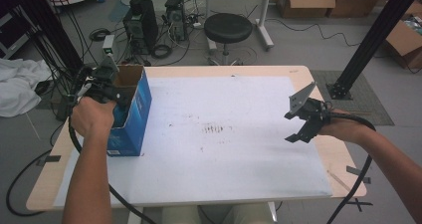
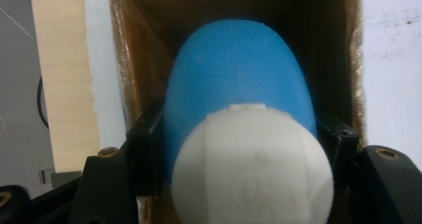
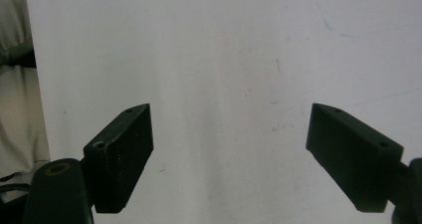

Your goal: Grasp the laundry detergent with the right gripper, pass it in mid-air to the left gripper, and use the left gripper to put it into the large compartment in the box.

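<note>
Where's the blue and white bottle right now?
In the left gripper view, the bottle sits clamped between the left gripper fingers, inside the open blue box at the table's left edge.

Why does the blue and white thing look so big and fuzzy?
In the left gripper view the blue and white plastic bottle sits right against the camera, so it looks soft, and the brown cardboard box walls around it are dim. The high view is sharper; the white table cover looks evenly lit.
</note>
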A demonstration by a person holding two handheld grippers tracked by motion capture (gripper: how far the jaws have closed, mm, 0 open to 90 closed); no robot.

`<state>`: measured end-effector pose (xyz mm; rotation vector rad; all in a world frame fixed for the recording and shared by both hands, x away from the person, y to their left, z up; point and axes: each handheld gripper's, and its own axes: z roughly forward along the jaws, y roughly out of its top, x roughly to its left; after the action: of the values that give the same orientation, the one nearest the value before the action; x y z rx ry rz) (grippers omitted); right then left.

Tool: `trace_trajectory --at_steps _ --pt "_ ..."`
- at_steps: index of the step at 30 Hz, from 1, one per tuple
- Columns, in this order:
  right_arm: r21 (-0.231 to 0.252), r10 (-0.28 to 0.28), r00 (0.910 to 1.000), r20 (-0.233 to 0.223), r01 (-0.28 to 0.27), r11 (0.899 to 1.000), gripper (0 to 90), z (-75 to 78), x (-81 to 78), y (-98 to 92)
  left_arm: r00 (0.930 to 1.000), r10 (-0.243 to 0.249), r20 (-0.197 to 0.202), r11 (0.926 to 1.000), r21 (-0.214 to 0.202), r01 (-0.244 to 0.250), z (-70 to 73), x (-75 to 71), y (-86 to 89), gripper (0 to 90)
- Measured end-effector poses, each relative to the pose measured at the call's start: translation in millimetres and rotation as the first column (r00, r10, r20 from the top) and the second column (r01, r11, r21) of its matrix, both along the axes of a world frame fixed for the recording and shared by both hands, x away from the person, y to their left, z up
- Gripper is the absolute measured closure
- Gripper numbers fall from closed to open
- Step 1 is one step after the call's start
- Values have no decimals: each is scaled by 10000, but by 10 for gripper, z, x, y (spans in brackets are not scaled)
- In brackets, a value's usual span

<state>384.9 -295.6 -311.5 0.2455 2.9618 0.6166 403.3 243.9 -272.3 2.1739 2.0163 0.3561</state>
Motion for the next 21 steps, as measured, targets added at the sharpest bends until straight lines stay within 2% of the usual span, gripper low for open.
trace_trajectory --at_steps 8,21 --pt "-63 -4 10000 -51 3 10000 183 -17 10 20 10000 -4 -85 10000 -44 4 -115 -13 27 380" --pt "-103 49 10000 -82 -50 9999 183 -32 1 41 9999 94 -111 9997 -212 -96 -121 -7 49 376"
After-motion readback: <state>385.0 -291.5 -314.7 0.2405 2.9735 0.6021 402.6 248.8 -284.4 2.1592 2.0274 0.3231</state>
